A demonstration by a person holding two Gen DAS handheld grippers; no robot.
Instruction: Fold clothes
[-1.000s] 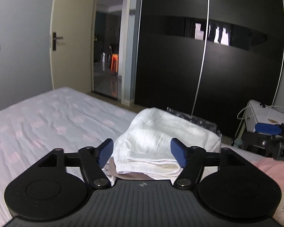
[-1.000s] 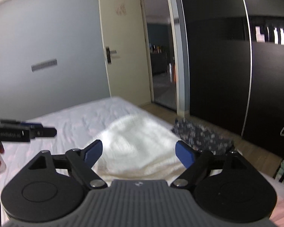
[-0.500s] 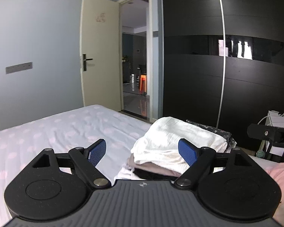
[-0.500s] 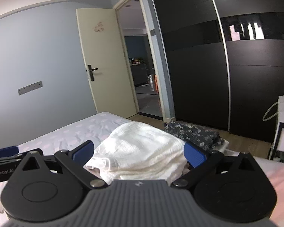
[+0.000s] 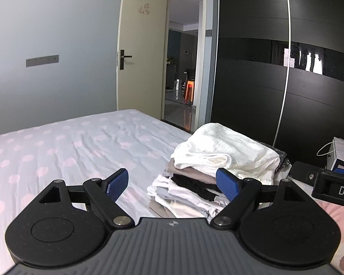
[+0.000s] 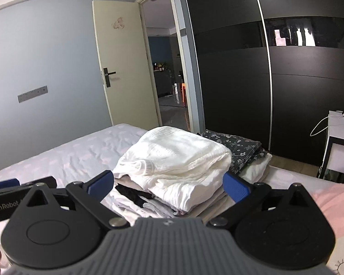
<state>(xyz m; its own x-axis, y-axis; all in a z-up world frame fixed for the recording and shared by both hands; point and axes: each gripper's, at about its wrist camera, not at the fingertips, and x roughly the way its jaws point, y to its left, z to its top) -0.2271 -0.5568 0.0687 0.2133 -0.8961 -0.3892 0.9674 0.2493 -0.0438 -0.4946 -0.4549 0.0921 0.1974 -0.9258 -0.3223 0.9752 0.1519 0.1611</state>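
Left claw point(image 5: 172, 184): blue pads spread wide, gripping nothing, held above the bed point(image 5: 68, 146).
Right claw point(image 6: 168, 184): pads likewise wide apart, empty.
Clothes stack point(image 5: 215, 174): on the bed, just ahead of the left claw and toward its right pad; directly ahead of the right claw, between its pads in that view.
White garment point(image 6: 178, 158): folded, on top of the stack.
Layers beneath: beige, black and white pieces, edges showing.
Floral garment point(image 6: 236, 146): dark, folded, beyond the stack on a second low pile.
Wardrobe point(image 5: 286, 68): black, far ahead.
Door point(image 5: 140, 57): cream, standing open, ahead and left.
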